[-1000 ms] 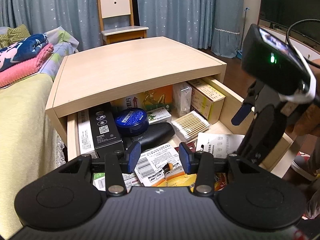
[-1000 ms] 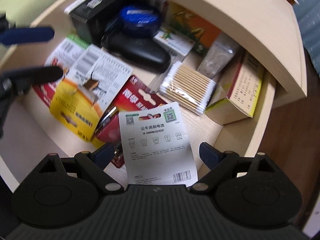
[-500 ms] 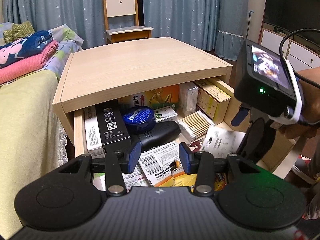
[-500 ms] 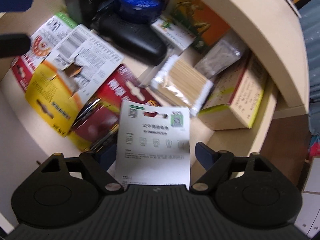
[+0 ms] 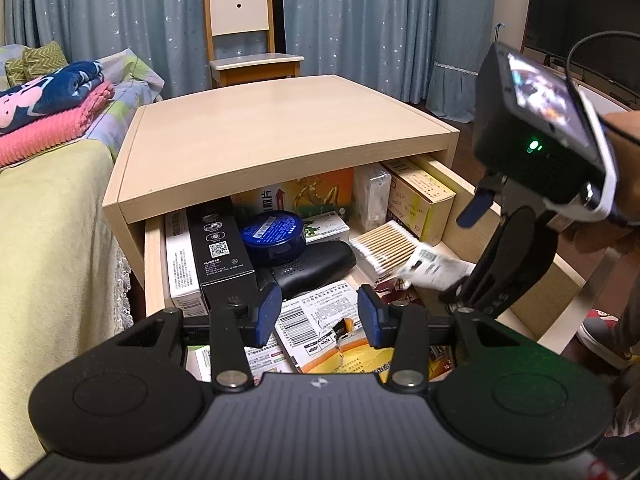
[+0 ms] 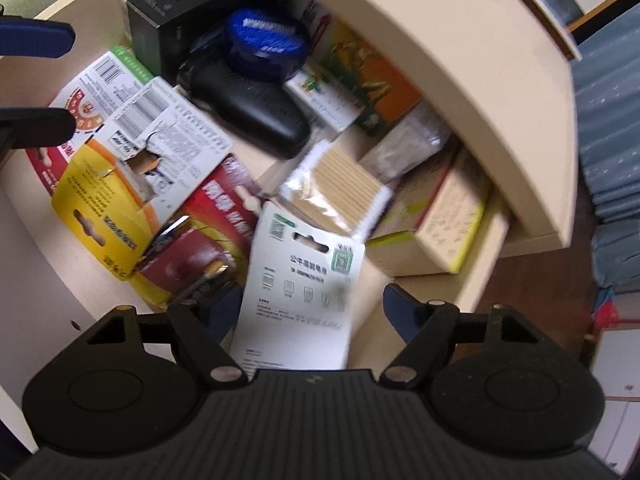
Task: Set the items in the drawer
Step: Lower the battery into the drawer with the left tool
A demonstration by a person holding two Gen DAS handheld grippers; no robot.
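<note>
The open wooden drawer (image 5: 154, 264) is packed with boxes and packets. A white battery card (image 6: 304, 280) lies blurred between my right gripper's wide-apart fingers, its top edge over the cotton swab pack (image 6: 340, 188); neither pad touches it. In the left wrist view that card (image 5: 434, 268) is a blur beside my right gripper (image 5: 464, 252), which hangs open over the drawer's right side. My left gripper (image 5: 316, 314) stands open over the drawer's front with nothing between its fingers, above a white barcode packet (image 5: 316, 312).
Inside the drawer are a black box (image 5: 222, 248), a blue round tin (image 5: 274, 234), a black case (image 5: 316, 264), red and yellow packets (image 6: 168, 216) and a tan box (image 5: 416, 196). A bed (image 5: 52, 240) lies left, a chair (image 5: 244, 44) behind the cabinet.
My right gripper has lifted and drawn back from the drawer's floor, staying open. The white card has shifted toward the swab pack and blurs. My left gripper has backed off slightly.
</note>
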